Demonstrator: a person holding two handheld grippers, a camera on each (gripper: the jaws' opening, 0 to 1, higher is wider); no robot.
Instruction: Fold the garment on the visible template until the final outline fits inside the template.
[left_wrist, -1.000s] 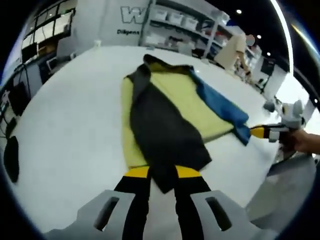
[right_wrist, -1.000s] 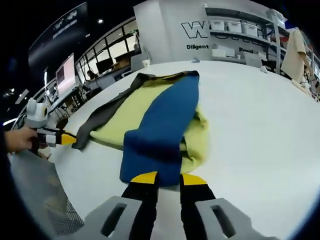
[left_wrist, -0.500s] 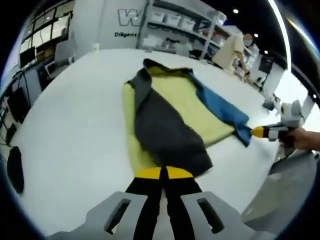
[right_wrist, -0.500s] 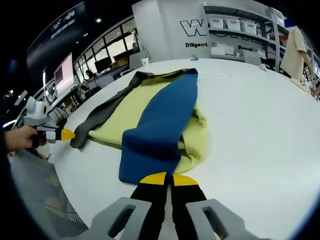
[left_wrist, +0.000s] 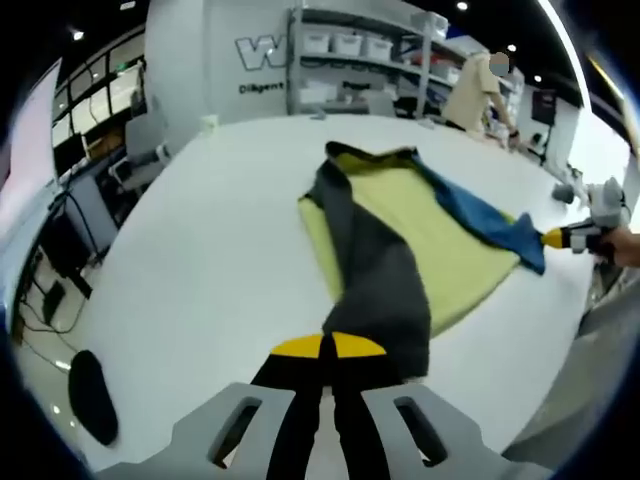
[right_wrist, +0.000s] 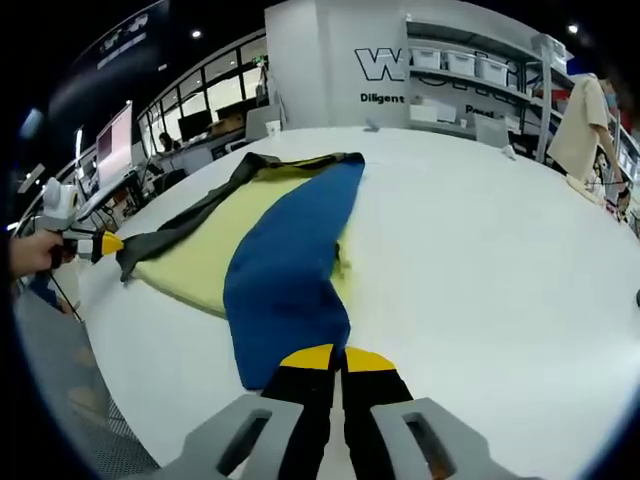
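- The garment (left_wrist: 400, 225) is soft, matt cloth.
- The desk (right_wrist: 480, 240) is smooth and a bit shiny.
- Each claw (left_wrist: 329, 347) (right_wrist: 338, 358) looks like matt plastic.

The garment (left_wrist: 420, 230) has a pale yellow body, one dark grey sleeve (left_wrist: 375, 275) and one blue sleeve (right_wrist: 285, 270). It lies on a plain white table (left_wrist: 200, 250). Both grippers have black jaws with yellow tips.

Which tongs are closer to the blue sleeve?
Right. The right tongs are shut on the blue sleeve end; the left tongs grip the dark sleeve across the garment.
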